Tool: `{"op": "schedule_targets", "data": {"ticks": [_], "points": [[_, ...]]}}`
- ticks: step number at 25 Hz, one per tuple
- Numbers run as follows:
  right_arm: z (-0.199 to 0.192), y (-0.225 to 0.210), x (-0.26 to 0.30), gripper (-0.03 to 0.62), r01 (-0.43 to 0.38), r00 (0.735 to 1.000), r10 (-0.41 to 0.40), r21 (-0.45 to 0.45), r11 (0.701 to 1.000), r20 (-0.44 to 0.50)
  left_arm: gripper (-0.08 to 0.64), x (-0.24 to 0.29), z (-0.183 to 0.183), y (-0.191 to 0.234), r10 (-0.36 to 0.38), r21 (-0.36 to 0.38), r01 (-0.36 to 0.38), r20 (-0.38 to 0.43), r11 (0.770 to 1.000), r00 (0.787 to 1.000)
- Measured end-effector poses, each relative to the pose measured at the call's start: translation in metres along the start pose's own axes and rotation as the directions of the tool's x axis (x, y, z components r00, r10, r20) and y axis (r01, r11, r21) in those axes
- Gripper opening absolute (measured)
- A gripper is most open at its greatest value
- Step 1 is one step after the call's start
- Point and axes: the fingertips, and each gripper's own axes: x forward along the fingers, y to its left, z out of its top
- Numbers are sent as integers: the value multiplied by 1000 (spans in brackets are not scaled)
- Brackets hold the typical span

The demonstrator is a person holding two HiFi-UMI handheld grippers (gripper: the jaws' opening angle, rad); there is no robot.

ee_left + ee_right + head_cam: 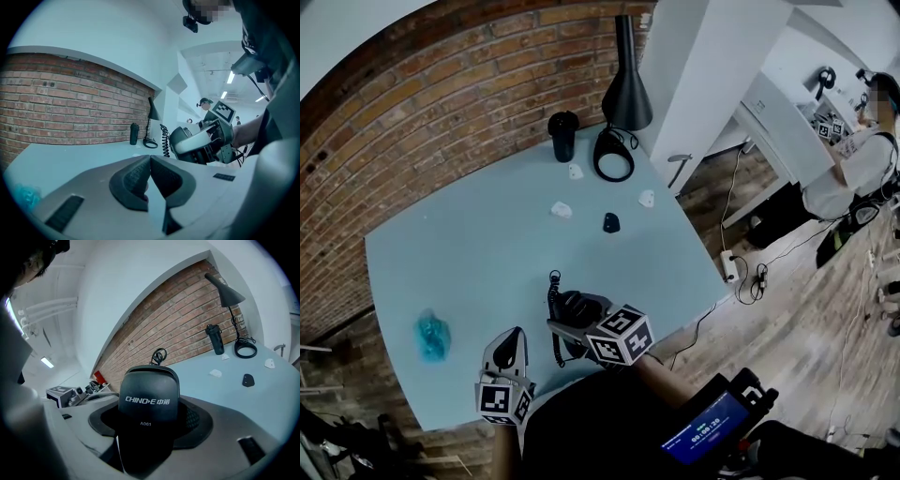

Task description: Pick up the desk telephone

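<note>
The desk telephone (577,307) is black, and its coiled cord (553,284) trails onto the pale blue table (487,253) near the front edge. My right gripper (578,325) is shut on it. In the right gripper view the phone's black body (149,404), printed CHINO-E A061, fills the space between the jaws. My left gripper (512,349) hangs left of the phone, over the table's front edge, with nothing in it. In the left gripper view its pads (136,180) meet at the tips, and the held phone (180,138) with its cord (164,140) shows to the right.
At the table's far side stand a black lamp (626,80), a black bottle (563,136) and a cable ring (614,155). Small white pieces (562,210) and a black piece (611,222) lie mid-table. A turquoise lump (432,335) sits front left. A person (862,159) stands far right.
</note>
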Motion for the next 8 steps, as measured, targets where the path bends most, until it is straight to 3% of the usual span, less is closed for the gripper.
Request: {"op": "schedule_targets", "data": {"ticks": [8], "points": [[-7, -3, 3, 293, 12, 1000, -12, 17, 1000, -7, 18, -6, -12, -1, -10, -20, 9, -17, 1000, 1000]]}}
